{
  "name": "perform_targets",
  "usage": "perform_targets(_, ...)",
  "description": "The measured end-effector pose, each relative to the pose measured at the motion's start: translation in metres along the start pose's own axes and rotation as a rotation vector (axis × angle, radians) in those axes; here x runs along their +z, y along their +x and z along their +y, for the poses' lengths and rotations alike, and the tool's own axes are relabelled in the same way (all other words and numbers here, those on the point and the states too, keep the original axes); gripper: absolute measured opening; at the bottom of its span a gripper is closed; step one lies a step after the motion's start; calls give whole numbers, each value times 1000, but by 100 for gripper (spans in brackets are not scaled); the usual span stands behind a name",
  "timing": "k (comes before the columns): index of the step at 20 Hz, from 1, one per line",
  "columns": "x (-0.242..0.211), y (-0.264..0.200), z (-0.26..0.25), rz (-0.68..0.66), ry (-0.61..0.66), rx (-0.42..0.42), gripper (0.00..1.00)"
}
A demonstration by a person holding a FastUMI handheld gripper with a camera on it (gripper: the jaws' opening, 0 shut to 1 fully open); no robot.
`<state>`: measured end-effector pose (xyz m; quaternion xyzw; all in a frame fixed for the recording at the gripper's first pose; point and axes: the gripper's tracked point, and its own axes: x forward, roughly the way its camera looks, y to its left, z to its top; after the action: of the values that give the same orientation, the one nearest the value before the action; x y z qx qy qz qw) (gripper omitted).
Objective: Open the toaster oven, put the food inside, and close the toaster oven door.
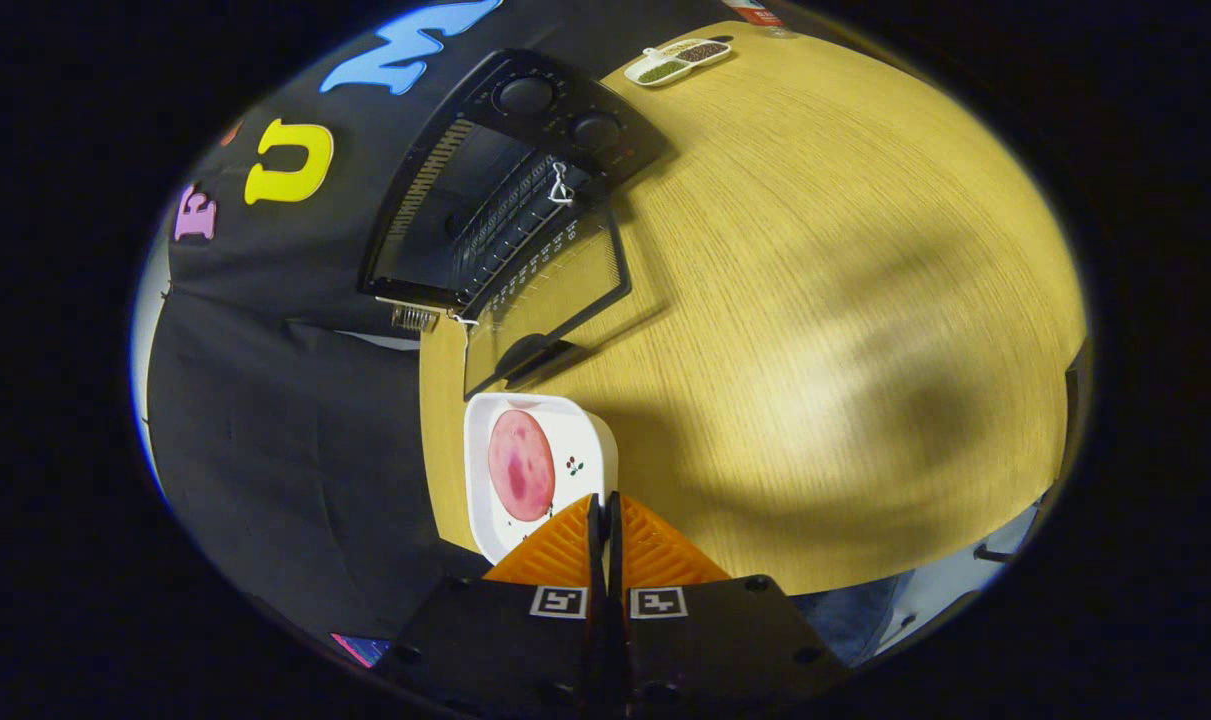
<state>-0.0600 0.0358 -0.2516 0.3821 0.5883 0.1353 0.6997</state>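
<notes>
seemingly clamped on the white dish (537,478) rim, the hand-held gripper (604,505) is rolled sideways.

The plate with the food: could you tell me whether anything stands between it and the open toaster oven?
Nothing visible does. The plate sits just ahead of the closed fingers, gripped at its rim. Beyond it the toaster oven stands with its door lowered toward the plate, the rack exposed, and bare table beside.

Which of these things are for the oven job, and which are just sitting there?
For the job:
- toaster oven, door already open
- white plate with the pink food, gripped at its edge
- gripper, fingers shut on the plate

Just sitting there:
- divided dish of dry bits, far across the table
</notes>
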Motion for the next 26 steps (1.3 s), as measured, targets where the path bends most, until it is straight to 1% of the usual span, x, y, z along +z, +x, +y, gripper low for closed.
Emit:
perform_targets(6, -2, 25, 49, -138, 65, 41, 2)
perform_targets(9, 6, 34, 70, -219, 138, 71, 2)
perform_targets(11, 13, 38, 78, -257, 174, 73, 2)
perform_targets(14, 32, 40, 84, -339, 240, 63, 2)
perform_targets(18, 60, 46, 91, -426, 346, 86, 2)
perform_targets(23, 90, 60, 89, -547, 436, 67, 2)
perform_targets(26, 110, 75, 98, -587, 490, 91, 2)
